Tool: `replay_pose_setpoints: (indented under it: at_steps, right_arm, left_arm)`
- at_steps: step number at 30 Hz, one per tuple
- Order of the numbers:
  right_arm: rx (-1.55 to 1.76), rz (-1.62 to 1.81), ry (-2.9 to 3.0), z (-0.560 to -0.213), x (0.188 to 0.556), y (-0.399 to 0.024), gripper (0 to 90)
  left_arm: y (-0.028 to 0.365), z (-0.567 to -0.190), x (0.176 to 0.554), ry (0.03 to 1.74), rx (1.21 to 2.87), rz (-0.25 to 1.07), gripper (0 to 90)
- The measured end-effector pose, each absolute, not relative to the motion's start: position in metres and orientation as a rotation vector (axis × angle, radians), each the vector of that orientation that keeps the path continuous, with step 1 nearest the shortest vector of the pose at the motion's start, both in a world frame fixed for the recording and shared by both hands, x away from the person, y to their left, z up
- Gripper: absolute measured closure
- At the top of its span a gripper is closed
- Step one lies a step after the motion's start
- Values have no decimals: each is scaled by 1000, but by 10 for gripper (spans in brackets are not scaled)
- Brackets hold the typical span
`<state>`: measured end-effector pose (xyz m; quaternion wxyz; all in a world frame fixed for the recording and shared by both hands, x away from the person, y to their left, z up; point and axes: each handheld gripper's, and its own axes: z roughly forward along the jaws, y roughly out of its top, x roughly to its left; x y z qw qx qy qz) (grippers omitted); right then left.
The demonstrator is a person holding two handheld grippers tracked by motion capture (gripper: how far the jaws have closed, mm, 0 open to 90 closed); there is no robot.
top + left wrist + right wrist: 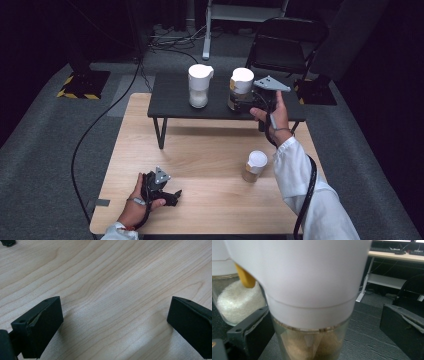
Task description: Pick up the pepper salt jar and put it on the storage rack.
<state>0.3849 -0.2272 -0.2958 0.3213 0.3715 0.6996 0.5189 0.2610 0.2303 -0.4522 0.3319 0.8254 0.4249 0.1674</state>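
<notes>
A glass jar [241, 89] with a white lid and brown grains stands on the black raised shelf [170, 102]. My right gripper [244, 103] sits level around its lower body. In the right gripper view the jar [312, 290] stands between the jaws; the right jaw is well clear of the glass, so my right gripper [324, 330] is open. My left gripper [171, 196] rests low on the wooden table [210, 150] near the front left. Its jaws stand wide, and my left gripper [115, 325] has only bare wood between them.
A second white-lidded jar [199, 86] with white grains stands left of the first on the shelf; the right gripper view shows this jar [234, 302] close beside it. A third small jar [255, 166] stands on the wooden table near my right sleeve. A folding chair [285, 45] is behind.
</notes>
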Motion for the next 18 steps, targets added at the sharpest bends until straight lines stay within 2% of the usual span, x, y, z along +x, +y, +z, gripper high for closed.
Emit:
replay_pose_setpoints:
  at_steps: [18]
  right_arm:
    - [821, 1399, 1802, -301, 358, -250, 8]
  left_arm:
    - [230, -452, 261, 1108, 2157, 437, 0]
